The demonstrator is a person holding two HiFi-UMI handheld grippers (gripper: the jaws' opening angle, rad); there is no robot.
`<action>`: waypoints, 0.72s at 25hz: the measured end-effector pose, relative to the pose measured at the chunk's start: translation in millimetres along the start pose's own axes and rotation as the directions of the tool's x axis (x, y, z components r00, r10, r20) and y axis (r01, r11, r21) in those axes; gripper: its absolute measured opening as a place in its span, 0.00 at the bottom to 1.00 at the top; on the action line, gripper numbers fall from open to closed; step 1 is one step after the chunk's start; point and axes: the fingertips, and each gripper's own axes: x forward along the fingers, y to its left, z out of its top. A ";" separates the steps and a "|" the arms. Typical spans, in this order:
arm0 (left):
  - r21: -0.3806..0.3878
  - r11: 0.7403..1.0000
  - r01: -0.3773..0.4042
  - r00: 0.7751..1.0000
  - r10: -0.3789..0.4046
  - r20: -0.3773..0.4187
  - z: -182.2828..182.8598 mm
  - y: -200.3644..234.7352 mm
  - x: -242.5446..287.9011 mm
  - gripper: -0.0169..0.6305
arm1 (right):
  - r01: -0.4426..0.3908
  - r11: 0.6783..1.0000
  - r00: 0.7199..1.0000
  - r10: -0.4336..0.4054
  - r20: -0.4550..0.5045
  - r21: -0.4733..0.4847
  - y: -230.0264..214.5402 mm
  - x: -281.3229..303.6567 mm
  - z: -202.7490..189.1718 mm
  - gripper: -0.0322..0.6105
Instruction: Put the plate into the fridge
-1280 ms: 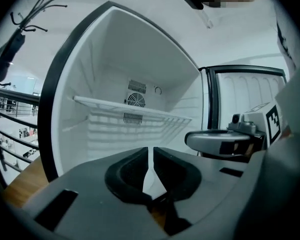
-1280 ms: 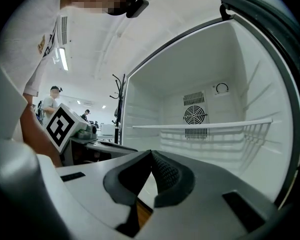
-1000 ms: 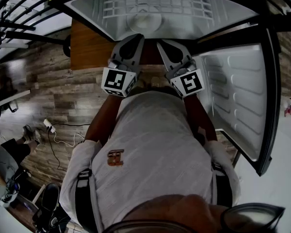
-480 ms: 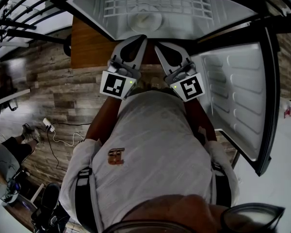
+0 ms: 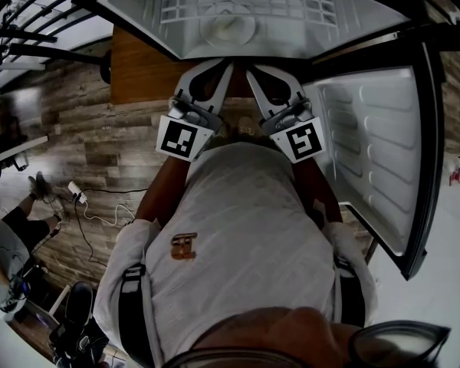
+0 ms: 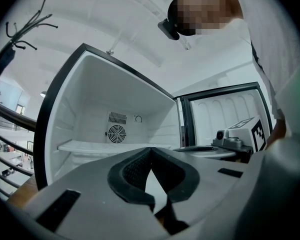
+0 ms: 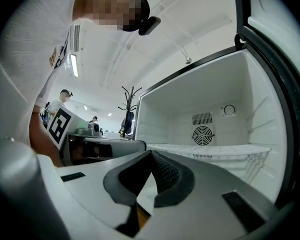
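The fridge (image 5: 138, 10) stands open in front of me. In the head view a pale round plate (image 5: 227, 27) lies on the white wire shelf (image 5: 307, 10) inside. My left gripper (image 5: 229, 63) and right gripper (image 5: 250, 69) hang side by side just outside the opening, tips close together, both shut with nothing in them. In the left gripper view the left gripper (image 6: 150, 149) shows its pads meeting, in front of the shelf (image 6: 90, 146). The right gripper (image 7: 151, 153) is likewise shut and empty. I cannot make out the plate in either gripper view.
The fridge door (image 5: 376, 144) is swung open at the right, its black edge (image 5: 433, 167) beside my right arm. A wooden cabinet (image 5: 142, 75) sits left of the fridge. A cable (image 5: 100, 221) trails on the plank floor, and a person (image 5: 11, 236) is at the far left.
Both grippers have drawn back slightly toward my body, away from the shelf. The plate has stayed where it lies in the fridge.
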 end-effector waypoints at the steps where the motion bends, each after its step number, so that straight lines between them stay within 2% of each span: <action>1: -0.002 1.000 -0.001 1.000 0.001 -0.002 -0.9 -0.1 -0.4 0.05 | 0.001 1.000 1.000 -0.001 0.000 0.001 -0.3 -0.6 -0.2 0.10; 18: -0.001 1.000 -0.013 1.000 0.013 -0.004 -2.1 -3.6 -6.1 0.05 | -0.013 1.000 1.000 0.013 -0.009 -0.003 4.5 -2.7 -3.4 0.10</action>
